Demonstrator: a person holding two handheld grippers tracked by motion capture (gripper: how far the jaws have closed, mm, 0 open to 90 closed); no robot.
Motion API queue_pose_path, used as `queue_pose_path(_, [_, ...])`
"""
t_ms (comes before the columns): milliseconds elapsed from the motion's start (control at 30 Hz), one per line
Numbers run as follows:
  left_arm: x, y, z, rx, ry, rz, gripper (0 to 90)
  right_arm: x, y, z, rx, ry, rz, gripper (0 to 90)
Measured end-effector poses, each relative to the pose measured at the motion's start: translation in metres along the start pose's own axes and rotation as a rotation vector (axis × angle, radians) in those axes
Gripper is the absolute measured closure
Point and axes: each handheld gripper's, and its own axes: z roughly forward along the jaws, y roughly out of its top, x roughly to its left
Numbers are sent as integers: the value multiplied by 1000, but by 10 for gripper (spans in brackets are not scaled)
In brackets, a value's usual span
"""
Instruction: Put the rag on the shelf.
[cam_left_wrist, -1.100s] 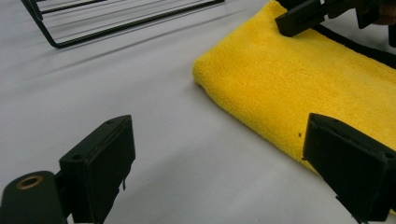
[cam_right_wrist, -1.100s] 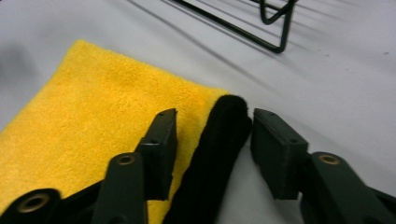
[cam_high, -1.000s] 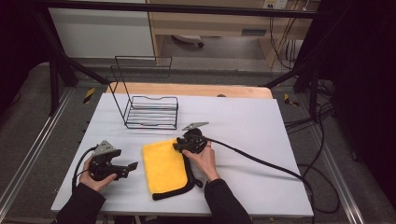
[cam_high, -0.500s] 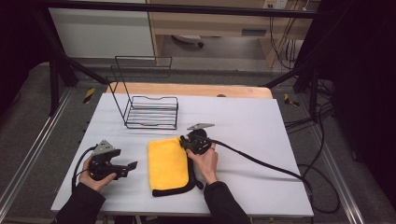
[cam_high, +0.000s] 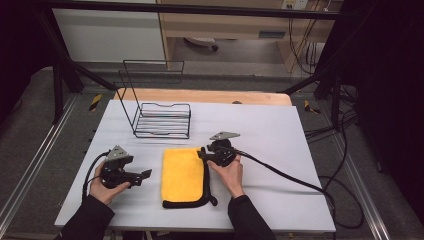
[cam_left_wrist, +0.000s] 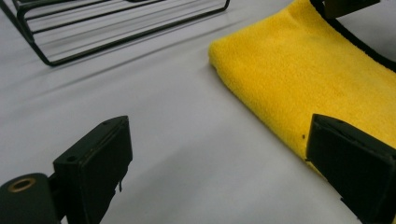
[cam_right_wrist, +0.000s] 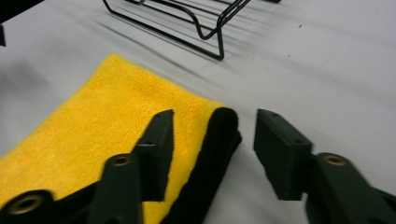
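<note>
A folded yellow cloth (cam_high: 182, 174) with a black edge (cam_high: 206, 180) lies flat near the front middle of the white table (cam_high: 280, 130). My right gripper (cam_high: 202, 153) is at the cloth's far right corner. In the right gripper view it (cam_right_wrist: 212, 128) is open: one jaw hangs over the yellow cloth (cam_right_wrist: 93, 121), the other over bare table, with the black edge (cam_right_wrist: 217, 144) between them. My left gripper (cam_high: 145, 174) rests just left of the cloth, pointing at it. It (cam_left_wrist: 219, 135) is wide open and holds nothing, with the cloth (cam_left_wrist: 317, 70) by its right jaw.
A black wire rack (cam_high: 162, 120) with a tall back frame stands behind the cloth, and its base (cam_left_wrist: 93, 28) (cam_right_wrist: 205, 23) is close ahead of both grippers. The right gripper's cable (cam_high: 285, 175) trails off to the right. A wooden board (cam_high: 200, 96) lines the table's far edge.
My right gripper has shifted slightly to the right at the cloth's far corner. The cloth's outline has drawn in narrower and straighter. The left hand has stayed put.
</note>
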Motion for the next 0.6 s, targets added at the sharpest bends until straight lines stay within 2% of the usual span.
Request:
queue_pose_path(67, [-1, 6, 4, -2, -9, -2, 72, -4, 1, -7, 0, 1, -20, 395])
queue_pose_path(100, [-2, 10, 6, -1, -12, -2, 72, -4, 1, -7, 0, 1, -20, 395])
queue_pose_path(133, [-2, 13, 8, 0, -11, 0, 74, -8, 1, -13, -5, 7, -28, 310])
queue_pose_path(333, [-5, 35, 27, 3, 2, -14, 118, -18, -3, -30, -17, 19, -21, 181])
queue_pose_path(433, [-6, 45, 42, 12, 9, -28, 161, -21, -7, -36, -10, 14, -40, 147])
queue_pose_path(533, [-7, 49, 50, 16, 12, -37, 186, -23, -9, -38, -8, 15, -41, 118])
queue_pose_path(600, [-6, 50, 58, 22, 15, -48, 255, -24, -12, -42, -10, 26, -27, 96])
